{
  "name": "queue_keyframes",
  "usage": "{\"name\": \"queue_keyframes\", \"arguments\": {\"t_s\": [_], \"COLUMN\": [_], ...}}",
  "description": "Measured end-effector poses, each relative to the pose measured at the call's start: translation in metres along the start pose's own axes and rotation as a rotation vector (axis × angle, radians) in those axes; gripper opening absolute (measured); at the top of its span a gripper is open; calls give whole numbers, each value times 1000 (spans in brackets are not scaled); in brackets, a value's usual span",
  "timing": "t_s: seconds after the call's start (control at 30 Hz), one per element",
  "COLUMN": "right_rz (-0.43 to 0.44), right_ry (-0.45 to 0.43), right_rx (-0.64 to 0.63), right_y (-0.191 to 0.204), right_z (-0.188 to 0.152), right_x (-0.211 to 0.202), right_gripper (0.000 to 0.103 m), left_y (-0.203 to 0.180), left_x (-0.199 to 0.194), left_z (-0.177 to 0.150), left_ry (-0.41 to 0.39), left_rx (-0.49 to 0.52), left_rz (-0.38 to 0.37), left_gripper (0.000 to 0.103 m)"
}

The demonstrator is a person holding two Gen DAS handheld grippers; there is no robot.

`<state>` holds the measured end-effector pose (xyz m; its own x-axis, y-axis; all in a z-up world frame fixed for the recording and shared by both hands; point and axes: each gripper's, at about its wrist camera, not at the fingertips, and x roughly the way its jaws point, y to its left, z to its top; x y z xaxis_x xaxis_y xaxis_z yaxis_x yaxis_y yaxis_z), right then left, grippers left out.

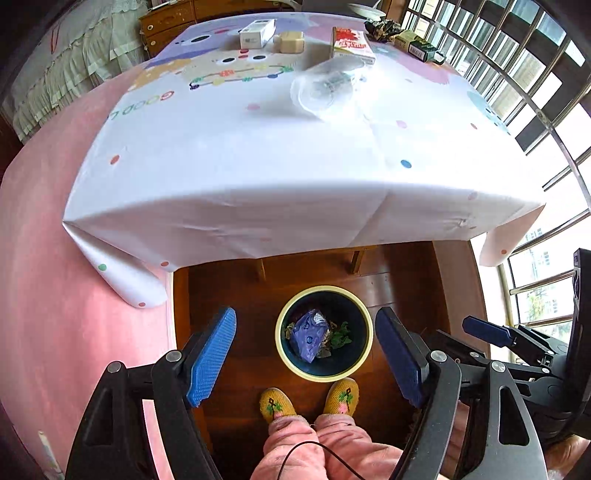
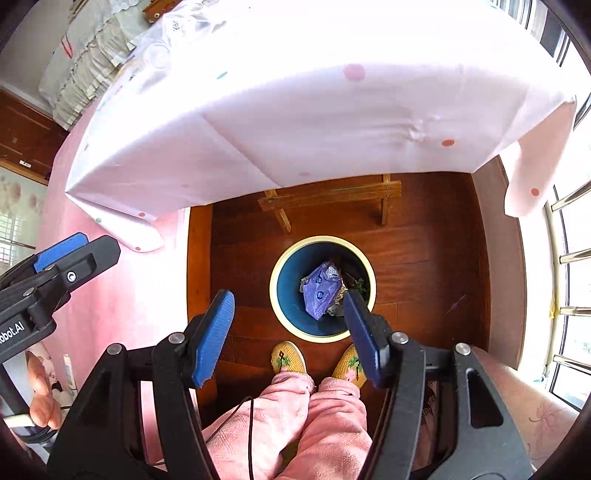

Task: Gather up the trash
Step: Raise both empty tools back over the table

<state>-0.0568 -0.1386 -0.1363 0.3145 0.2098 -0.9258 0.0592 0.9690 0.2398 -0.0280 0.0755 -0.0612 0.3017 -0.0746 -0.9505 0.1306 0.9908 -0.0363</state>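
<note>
Dark wooden floor (image 1: 229,291), barred windows (image 1: 491,77) letting in daylight, perhaps a dresser (image 1: 166,22) behind.

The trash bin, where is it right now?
The trash bin stands on the wooden floor just ahead of the person's slippers, below the table's near edge, low centre in both wrist views.

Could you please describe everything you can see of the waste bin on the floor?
The waste bin is round, with a pale cream rim and a dark blue inside. It stands upright and open on the dark wooden floor, just in front of the person's yellow slippers and near the table's draped edge. Inside lie a crumpled purple wrapper, something green and leafy and a greyish scrap. Neither gripper touches it.
</note>
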Motion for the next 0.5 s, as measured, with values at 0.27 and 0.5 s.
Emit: {"name": "queue_keyframes", "arguments": {"t_s": [0.27,0.5], "right_rz": [57,58], "right_ry": [-102,-181], "right_rx": [-49,-101], "right_y": [20,25], "right_z": [22,43], "right_x": [-78,-125], "right_gripper": [59,59], "left_y": [-9,-17], "left_x": [-94,-150], "left_z": [38,73], "left_ry": [-119,-237], "left_rx": [25,25], "left_rz": [45,66], "left_gripper": [79,79]}}
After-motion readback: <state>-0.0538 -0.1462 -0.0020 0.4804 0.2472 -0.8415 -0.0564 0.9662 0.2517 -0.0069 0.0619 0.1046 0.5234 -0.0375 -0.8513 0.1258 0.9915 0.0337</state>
